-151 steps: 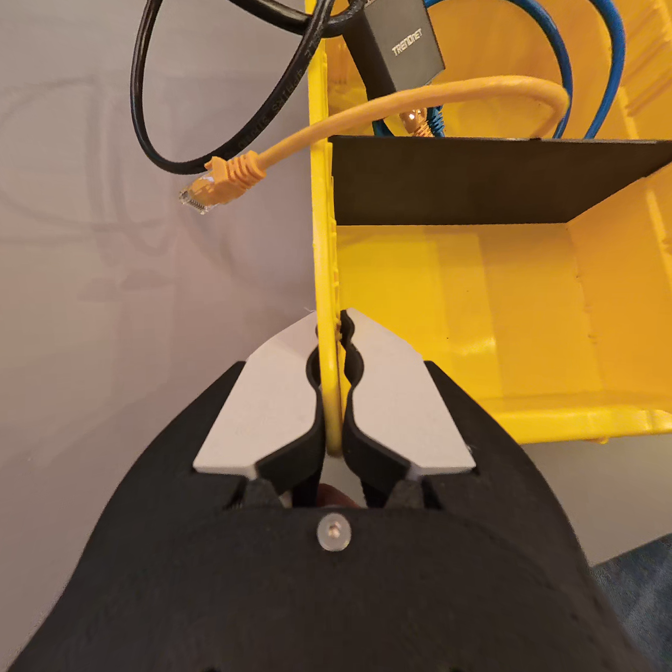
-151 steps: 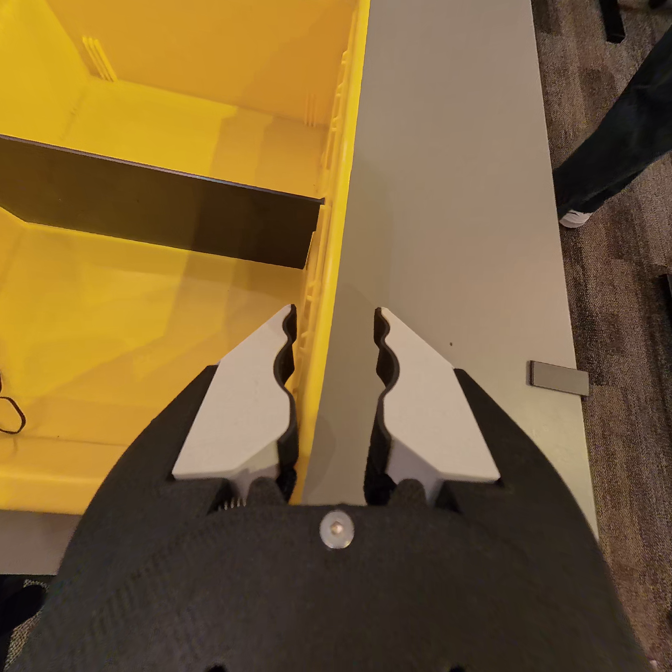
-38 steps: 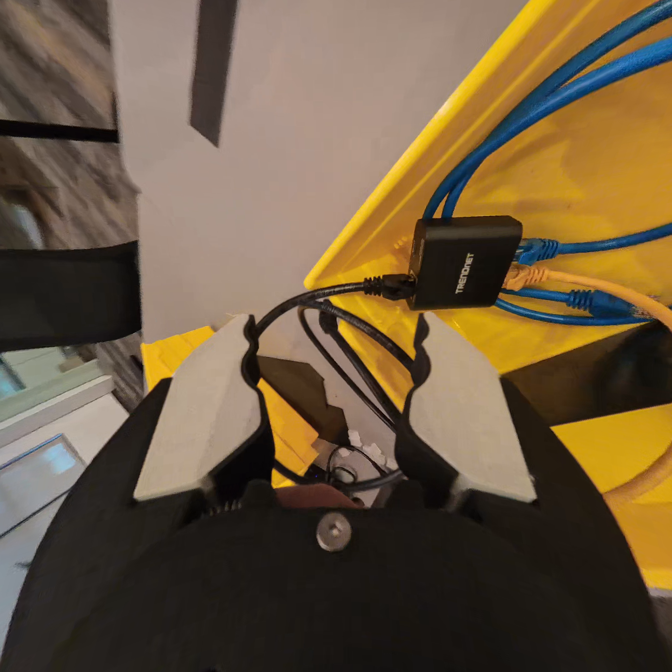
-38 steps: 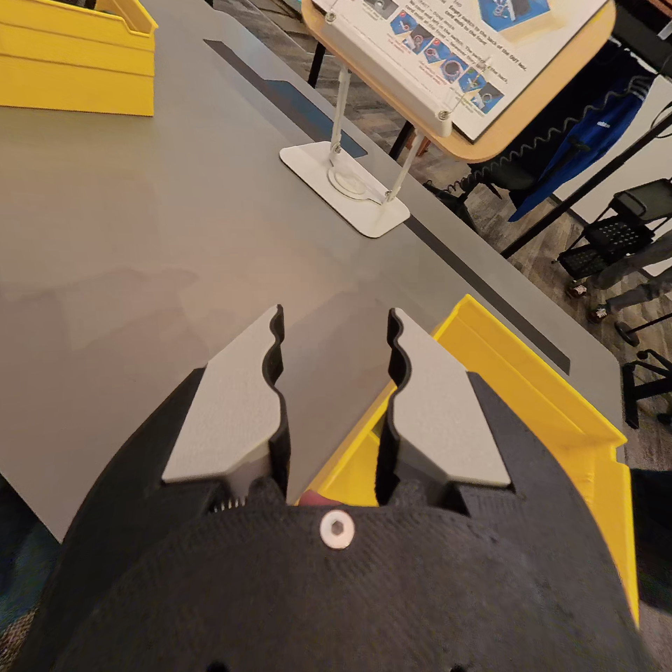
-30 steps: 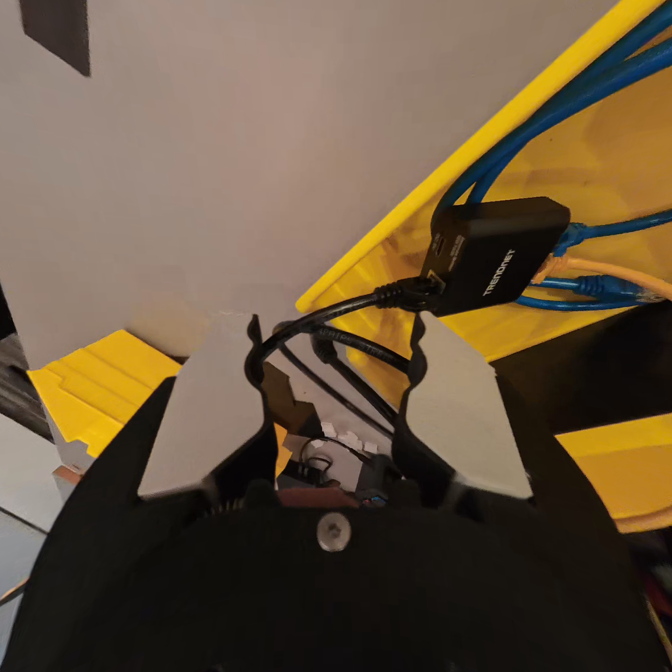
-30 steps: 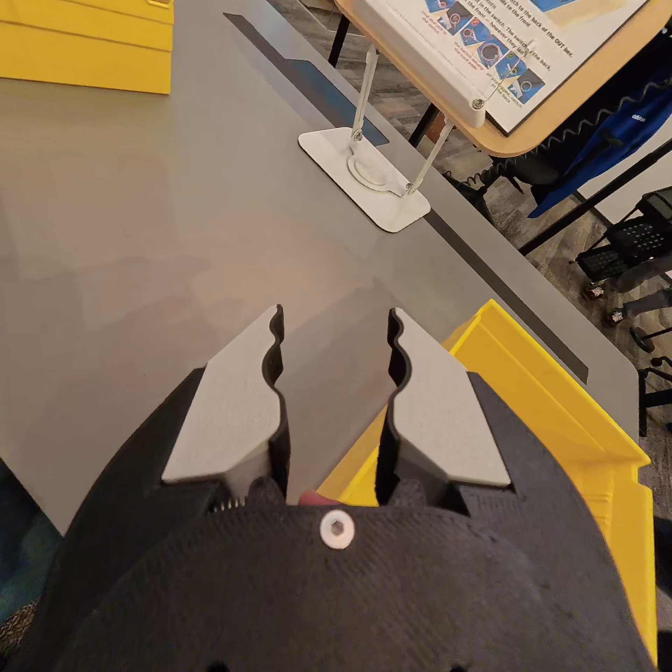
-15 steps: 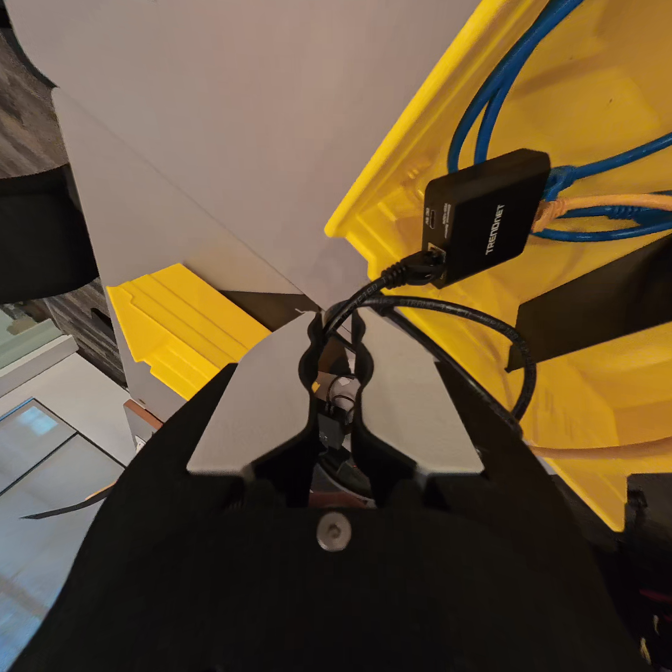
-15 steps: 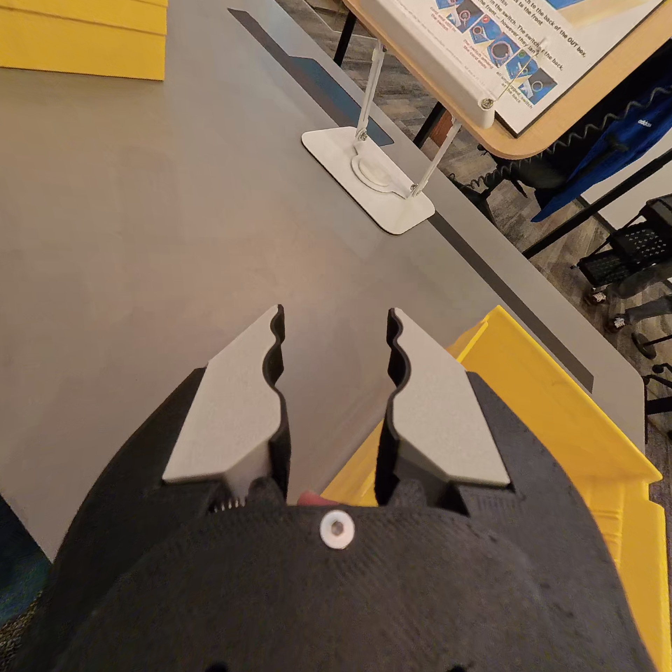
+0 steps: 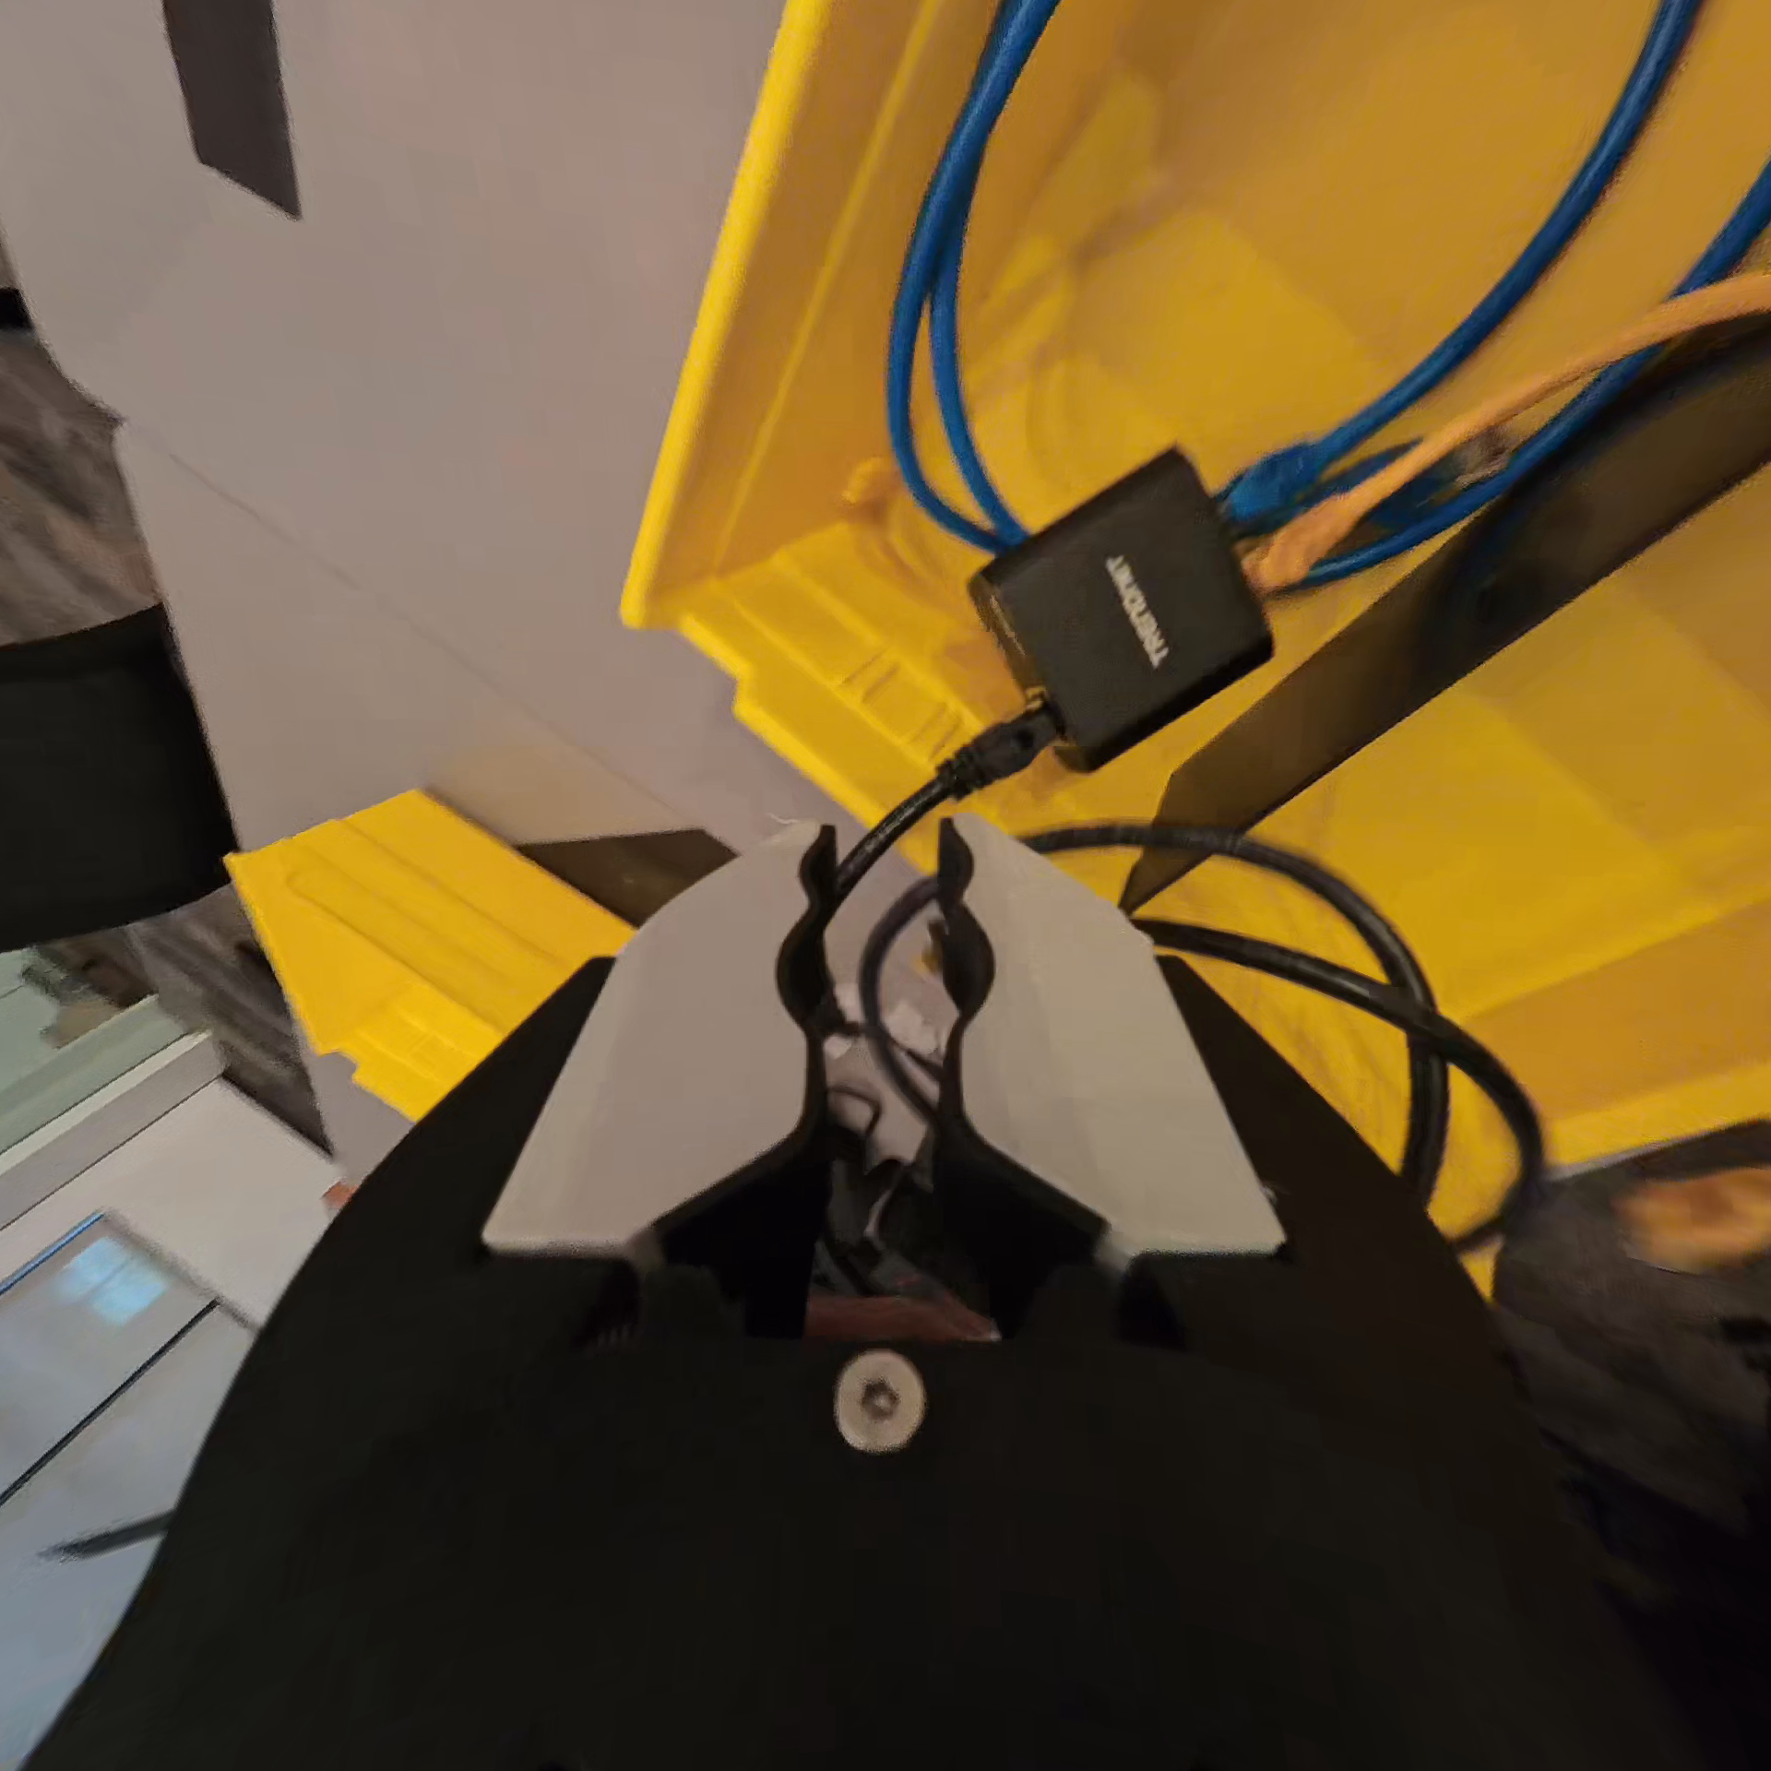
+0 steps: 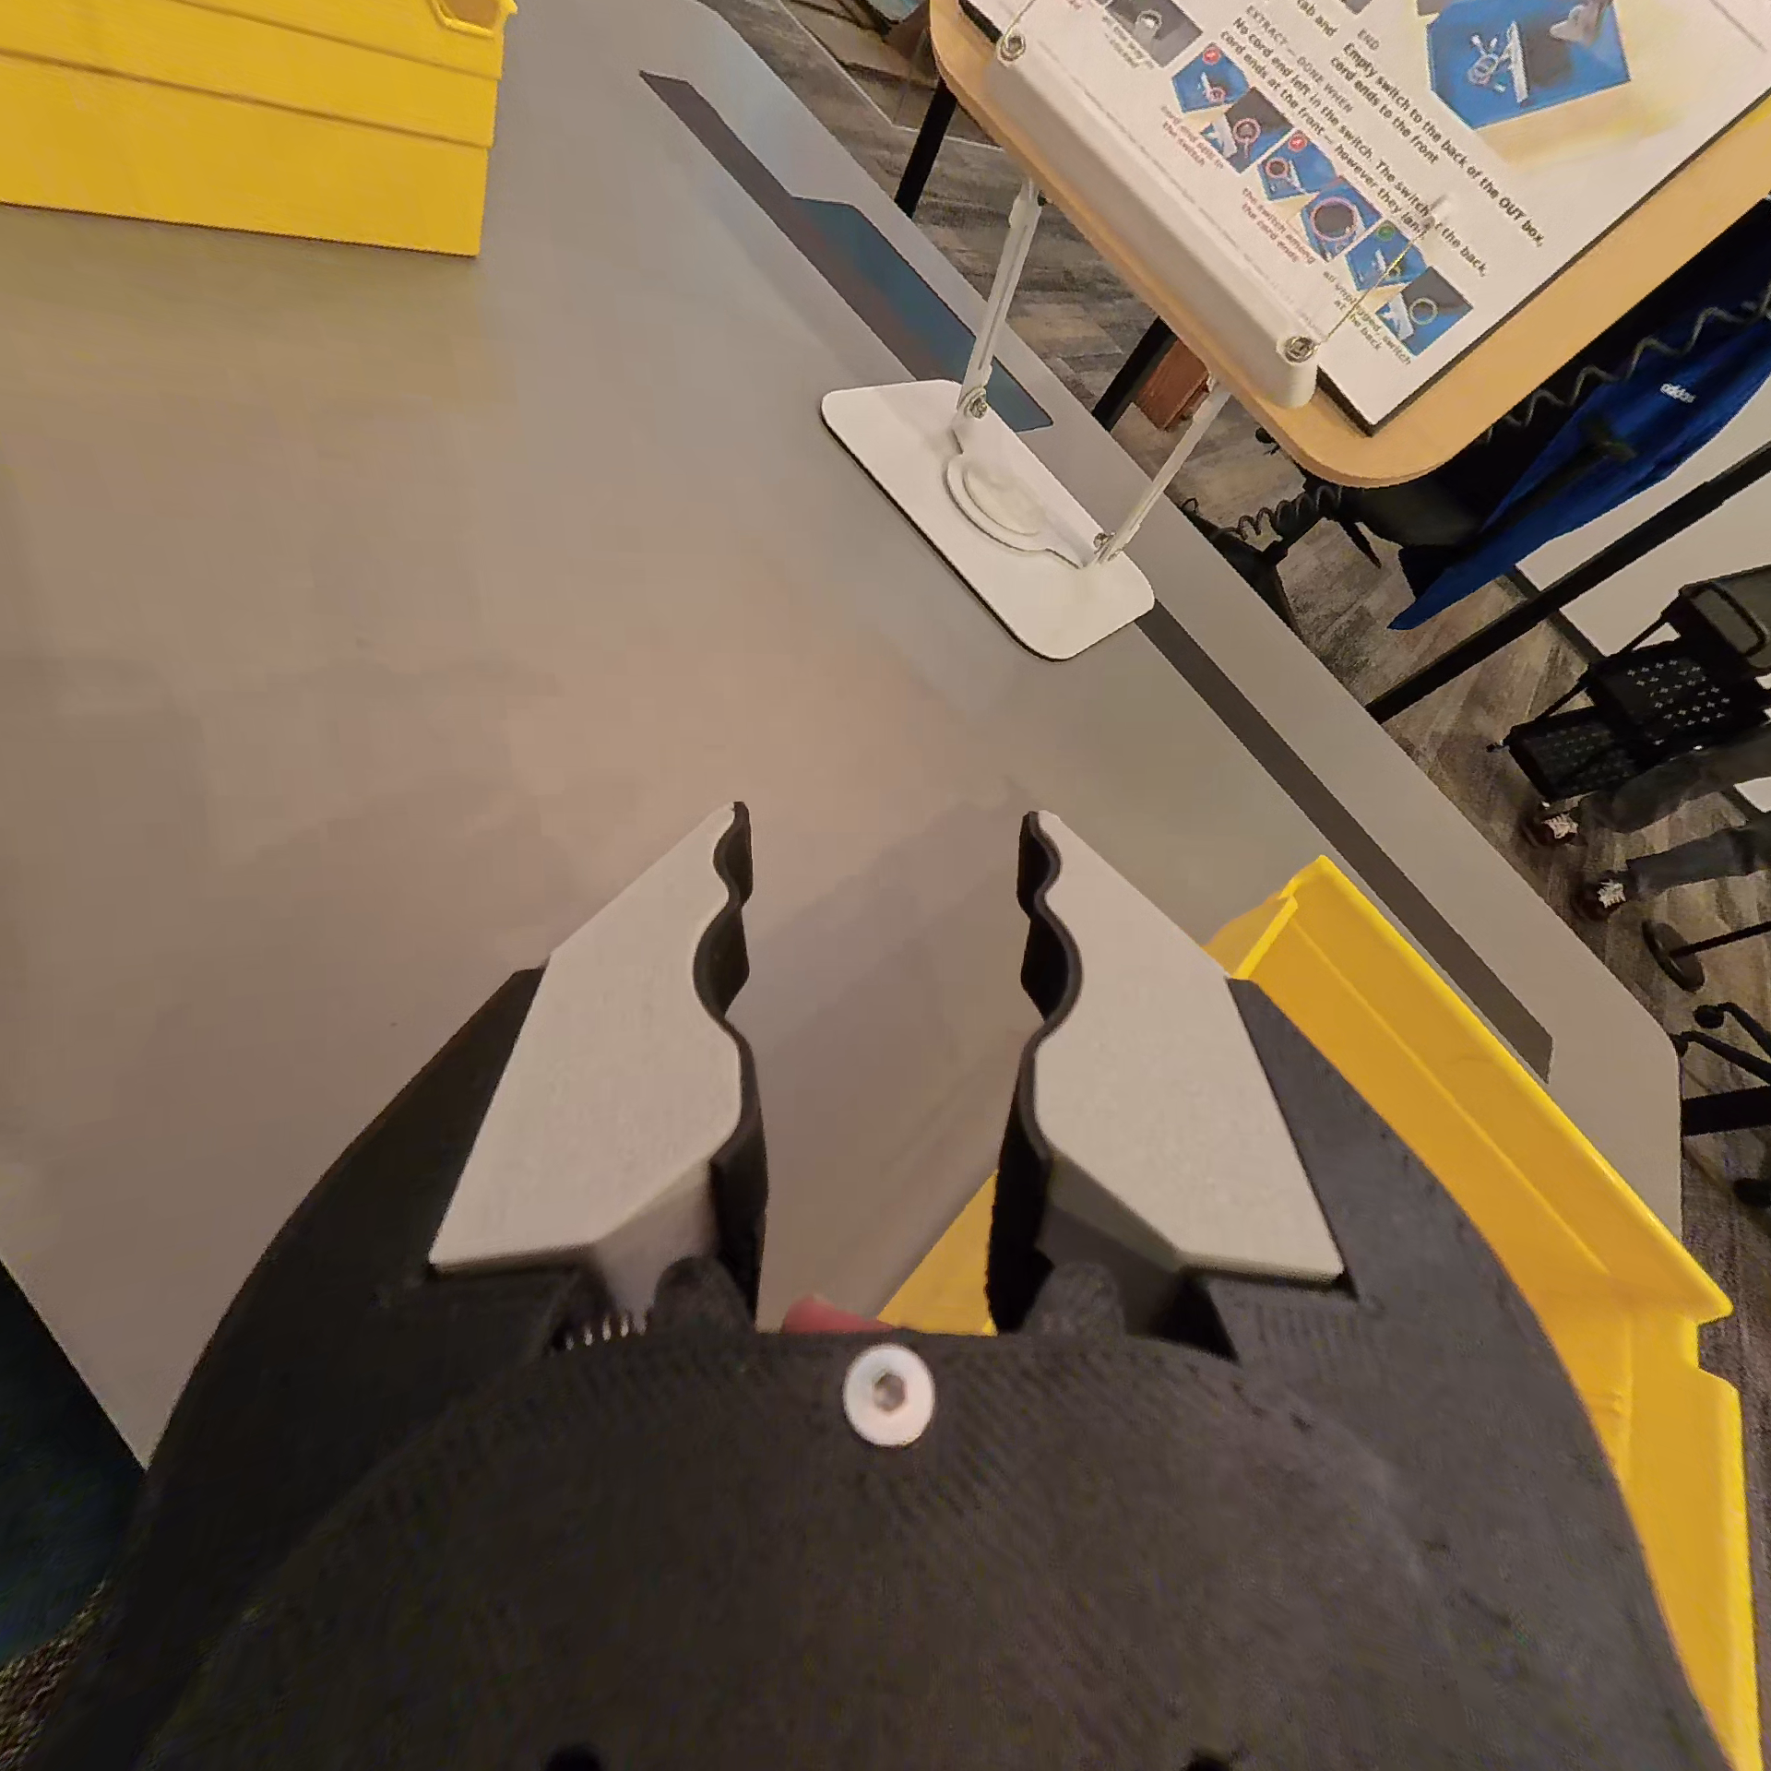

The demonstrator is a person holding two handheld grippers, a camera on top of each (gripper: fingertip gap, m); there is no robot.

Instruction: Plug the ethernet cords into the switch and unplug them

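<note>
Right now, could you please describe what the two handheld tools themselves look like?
The left tool and right tool look identical: a broad, matte black textured body, two wedge-shaped light grey fingers lined with wavy black pads, and one silver hex screw centred below them. No sleeves show.

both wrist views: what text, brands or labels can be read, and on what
Small black plastic switch box: white brand lettering on top, legible, not transcribed.
White printed instruction sheet on the wooden stand: captions beside pictures, not transcribed.
Blue hanging garment: tiny white logo, too small.
</note>
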